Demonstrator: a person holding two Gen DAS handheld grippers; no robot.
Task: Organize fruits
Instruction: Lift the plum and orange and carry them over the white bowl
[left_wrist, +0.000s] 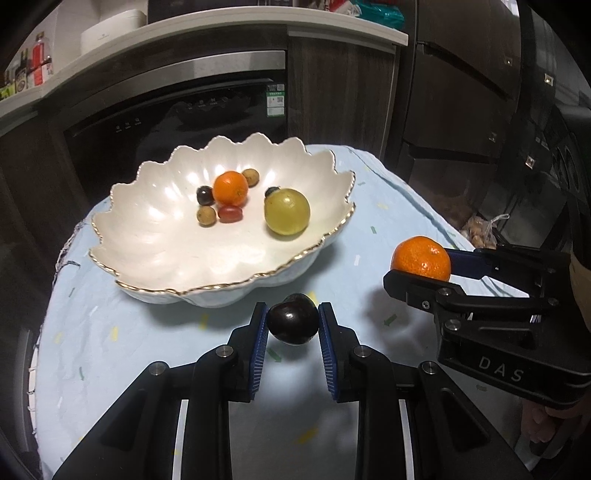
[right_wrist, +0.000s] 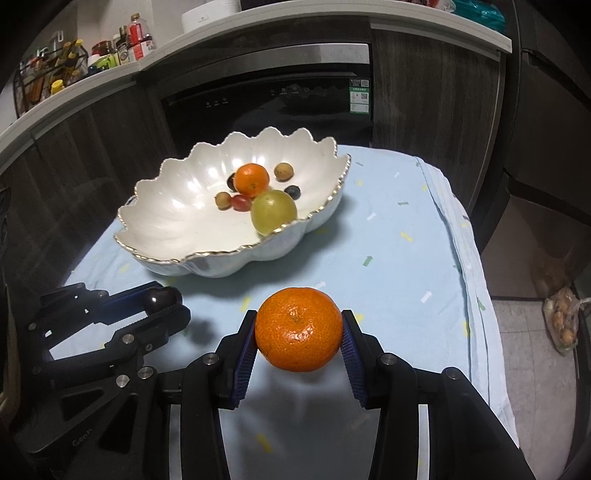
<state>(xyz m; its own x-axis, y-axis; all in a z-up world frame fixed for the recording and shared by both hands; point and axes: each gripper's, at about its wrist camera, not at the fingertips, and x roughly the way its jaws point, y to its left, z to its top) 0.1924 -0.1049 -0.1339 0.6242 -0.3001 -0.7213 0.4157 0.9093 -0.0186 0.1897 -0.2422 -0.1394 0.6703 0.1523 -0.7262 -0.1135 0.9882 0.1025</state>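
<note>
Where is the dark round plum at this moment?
The dark round plum sits clamped in the left hand-held gripper, above the light blue cloth just in front of the white scalloped bowl.

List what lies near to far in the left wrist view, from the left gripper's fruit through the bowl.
Dark plum in the left gripper → bowl rim → green fruit → red grape → orange → far rim.
</note>
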